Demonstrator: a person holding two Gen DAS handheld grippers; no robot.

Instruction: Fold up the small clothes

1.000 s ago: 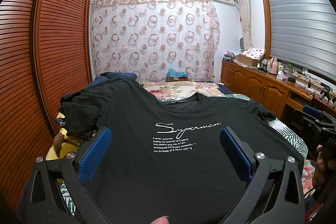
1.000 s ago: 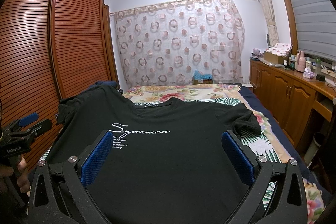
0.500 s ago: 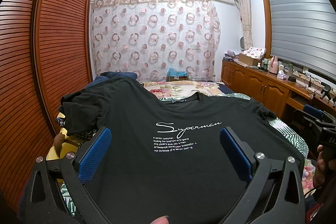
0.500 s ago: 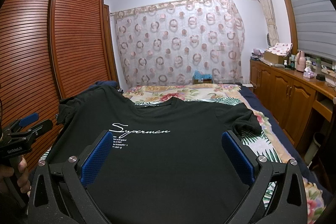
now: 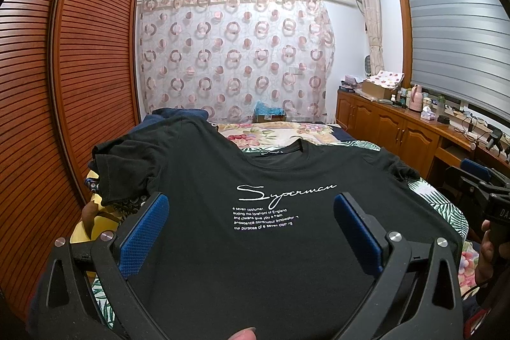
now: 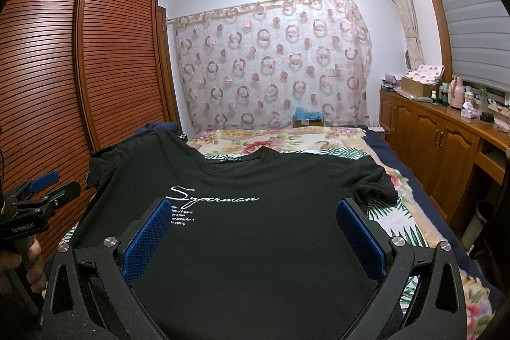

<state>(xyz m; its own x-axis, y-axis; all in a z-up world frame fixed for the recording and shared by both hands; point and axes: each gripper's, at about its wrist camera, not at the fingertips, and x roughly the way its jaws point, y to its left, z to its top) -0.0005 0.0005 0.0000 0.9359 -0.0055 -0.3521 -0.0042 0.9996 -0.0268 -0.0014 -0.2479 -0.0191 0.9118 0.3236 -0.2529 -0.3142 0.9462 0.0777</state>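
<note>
Both spread and empty, left tool (image 5: 251, 231) and right tool (image 6: 253, 236) unmoved over black printed cotton T-shirt (image 6: 242, 231) flat ahead on floral-quilted bed (image 6: 287, 139); nothing changed, folding not yet begun.

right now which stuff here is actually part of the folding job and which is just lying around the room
Part of the job:
black t-shirt, spread flat on the bed
left gripper, open
right gripper, open
floral bedspread as the work surface

Just lying about:
bottles and pink flask on the wooden cabinet
cardboard box
blue item by the curtain
</note>
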